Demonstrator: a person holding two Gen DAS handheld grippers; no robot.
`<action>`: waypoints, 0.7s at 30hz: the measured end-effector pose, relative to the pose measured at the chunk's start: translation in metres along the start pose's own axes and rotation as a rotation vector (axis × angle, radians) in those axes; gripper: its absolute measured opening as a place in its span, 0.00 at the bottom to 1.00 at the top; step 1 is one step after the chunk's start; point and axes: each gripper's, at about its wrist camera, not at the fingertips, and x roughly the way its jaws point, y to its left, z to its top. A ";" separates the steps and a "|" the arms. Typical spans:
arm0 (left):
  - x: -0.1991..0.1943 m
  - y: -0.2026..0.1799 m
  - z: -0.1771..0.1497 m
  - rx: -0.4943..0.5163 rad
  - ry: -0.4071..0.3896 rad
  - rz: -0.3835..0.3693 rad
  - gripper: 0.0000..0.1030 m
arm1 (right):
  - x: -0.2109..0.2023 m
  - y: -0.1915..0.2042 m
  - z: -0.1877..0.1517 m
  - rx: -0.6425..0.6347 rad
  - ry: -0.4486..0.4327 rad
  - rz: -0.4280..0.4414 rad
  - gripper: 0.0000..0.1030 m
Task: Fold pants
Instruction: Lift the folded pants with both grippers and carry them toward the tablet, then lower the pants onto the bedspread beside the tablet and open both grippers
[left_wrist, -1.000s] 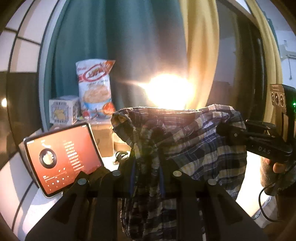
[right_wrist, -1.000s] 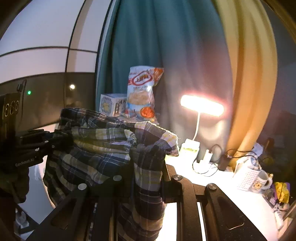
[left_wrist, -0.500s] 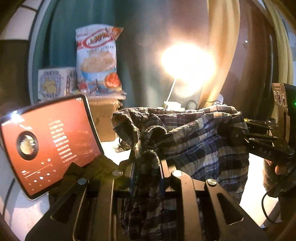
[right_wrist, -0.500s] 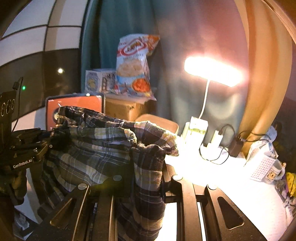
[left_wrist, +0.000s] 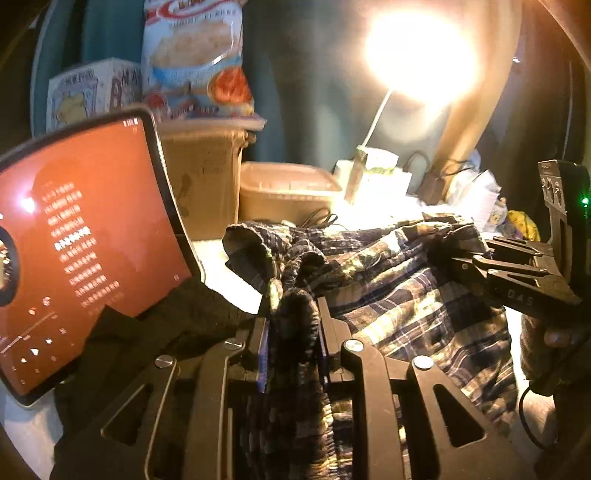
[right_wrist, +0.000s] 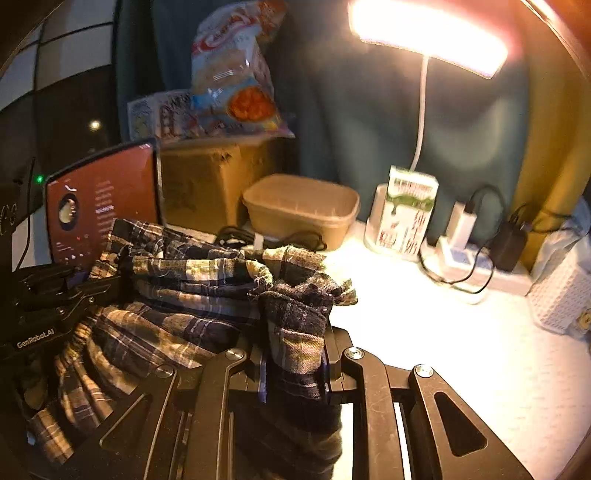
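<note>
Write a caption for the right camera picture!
Right tool grips plaid pants over a lamp-lit desk.

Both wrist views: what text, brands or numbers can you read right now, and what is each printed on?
"GenRobot.AI": on the body of the left hand-held gripper, right wrist view.
"DAS": on the side of the right hand-held gripper, left wrist view; it may read differently.
Snack bag: red logo and a line beneath, too blurred to read.
Tablet: list of lines, too small.
Carton and small box: print illegible.

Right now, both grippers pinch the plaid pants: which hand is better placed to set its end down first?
Right, probably. The right gripper faces bare tabletop; the left gripper has the tablet and dark cloth close beside the pants.
</note>
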 end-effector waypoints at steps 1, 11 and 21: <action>0.005 0.001 -0.001 -0.005 0.012 0.002 0.18 | 0.008 -0.003 -0.001 0.009 0.015 0.007 0.19; 0.037 0.010 -0.005 -0.023 0.087 0.053 0.23 | 0.064 -0.024 -0.012 0.064 0.125 0.060 0.26; 0.034 0.014 0.000 -0.043 0.095 0.102 0.33 | 0.071 -0.043 -0.011 0.119 0.137 0.014 0.57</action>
